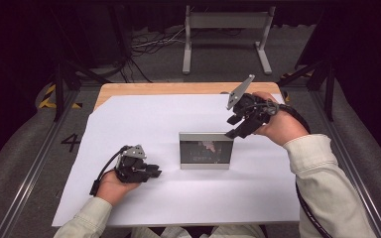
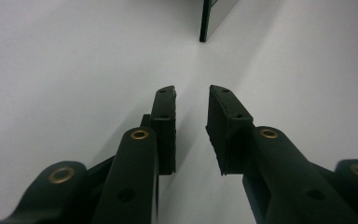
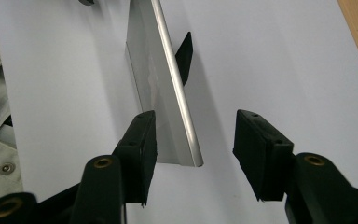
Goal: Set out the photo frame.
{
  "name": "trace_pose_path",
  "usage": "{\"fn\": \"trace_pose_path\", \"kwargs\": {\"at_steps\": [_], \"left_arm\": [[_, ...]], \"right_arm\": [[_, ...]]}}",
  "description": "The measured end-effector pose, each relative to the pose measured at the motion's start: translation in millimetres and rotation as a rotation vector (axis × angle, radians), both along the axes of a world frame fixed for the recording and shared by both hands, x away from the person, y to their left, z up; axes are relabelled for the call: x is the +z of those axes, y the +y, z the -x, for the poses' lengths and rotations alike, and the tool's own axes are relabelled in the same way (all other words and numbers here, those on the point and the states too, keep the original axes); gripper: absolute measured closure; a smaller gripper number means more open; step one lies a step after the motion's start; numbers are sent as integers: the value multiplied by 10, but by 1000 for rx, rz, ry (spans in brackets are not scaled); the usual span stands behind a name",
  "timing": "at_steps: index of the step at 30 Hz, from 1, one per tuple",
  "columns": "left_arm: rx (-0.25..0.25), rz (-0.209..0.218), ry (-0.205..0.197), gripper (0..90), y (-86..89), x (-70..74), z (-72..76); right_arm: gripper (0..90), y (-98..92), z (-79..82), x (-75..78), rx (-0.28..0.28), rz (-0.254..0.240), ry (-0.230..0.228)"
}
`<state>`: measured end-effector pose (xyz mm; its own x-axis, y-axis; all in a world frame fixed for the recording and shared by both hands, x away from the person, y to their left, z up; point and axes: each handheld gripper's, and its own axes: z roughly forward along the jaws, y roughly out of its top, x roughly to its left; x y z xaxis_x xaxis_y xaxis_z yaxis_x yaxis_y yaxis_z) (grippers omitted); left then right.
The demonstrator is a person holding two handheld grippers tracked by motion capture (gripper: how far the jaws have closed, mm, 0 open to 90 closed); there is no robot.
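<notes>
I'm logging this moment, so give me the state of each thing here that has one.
Frame: upright on the white sheet, propped by its back stand, held by nothing.
Left gripper: open, empty, low over the sheet, pointing at the frame.
Right gripper: open, jaws either side of the frame's top corner, pads apart from it.

Bright, even light on white paper [image 1: 178, 198]; dark surroundings, soft focus.
</notes>
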<state>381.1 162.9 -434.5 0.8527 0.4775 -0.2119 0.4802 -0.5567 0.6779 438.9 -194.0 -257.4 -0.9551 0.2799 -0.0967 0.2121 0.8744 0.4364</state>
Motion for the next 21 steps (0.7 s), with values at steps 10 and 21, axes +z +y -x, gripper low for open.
{"fn": "trace_pose_path", "kwargs": {"at_steps": [10,21], "left_arm": [[6,2,0,714,9,3,-5],[28,12,3,707,41,7,-17]], "right_arm": [[482,-199,19,0,-38,-22,0],[482,-435,38,-16,-84,-74,-11]]}}
